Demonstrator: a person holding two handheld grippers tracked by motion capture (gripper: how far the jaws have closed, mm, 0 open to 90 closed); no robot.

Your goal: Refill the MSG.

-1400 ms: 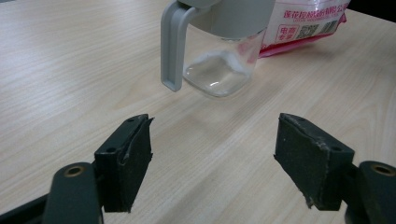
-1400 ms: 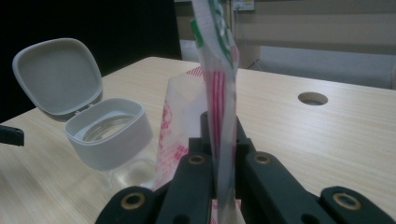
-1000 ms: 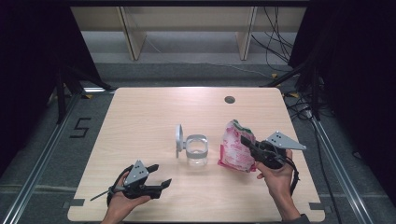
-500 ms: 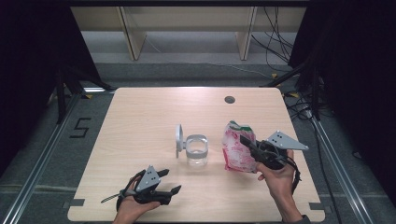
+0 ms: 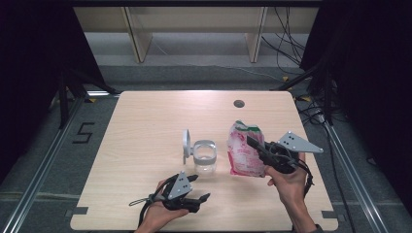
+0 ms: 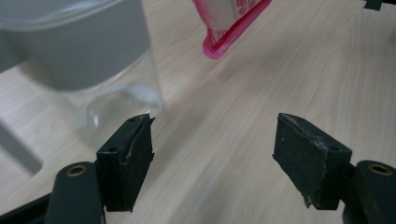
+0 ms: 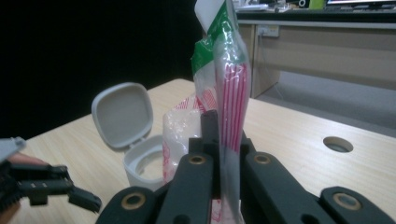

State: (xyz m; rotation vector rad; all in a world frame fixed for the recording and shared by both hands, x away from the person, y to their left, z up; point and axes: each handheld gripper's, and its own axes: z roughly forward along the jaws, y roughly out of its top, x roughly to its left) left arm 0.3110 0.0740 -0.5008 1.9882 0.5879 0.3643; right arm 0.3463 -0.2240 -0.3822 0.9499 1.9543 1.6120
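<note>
Pale woodgrain table (image 5: 145, 126), right claw (image 5: 254, 145) pinching crinkly pink pouch (image 5: 243, 153), left claw (image 5: 197, 188) spread

a pale wooden table (image 5: 145, 126) takes up the middle of the frame, a round hole (image 5: 238, 103) near its far edge. at centre stands a clear container (image 5: 205, 158) with its grey lid (image 5: 186, 144) flipped up on the left. just right of it, the right gripper (image 5: 253, 144) clamps a pink and white pouch (image 5: 244, 149) upright. at lower centre the left gripper (image 5: 200, 188) rests with jaws apart, pointing right. a "5" (image 5: 83, 132) marks the floor at left.
</note>
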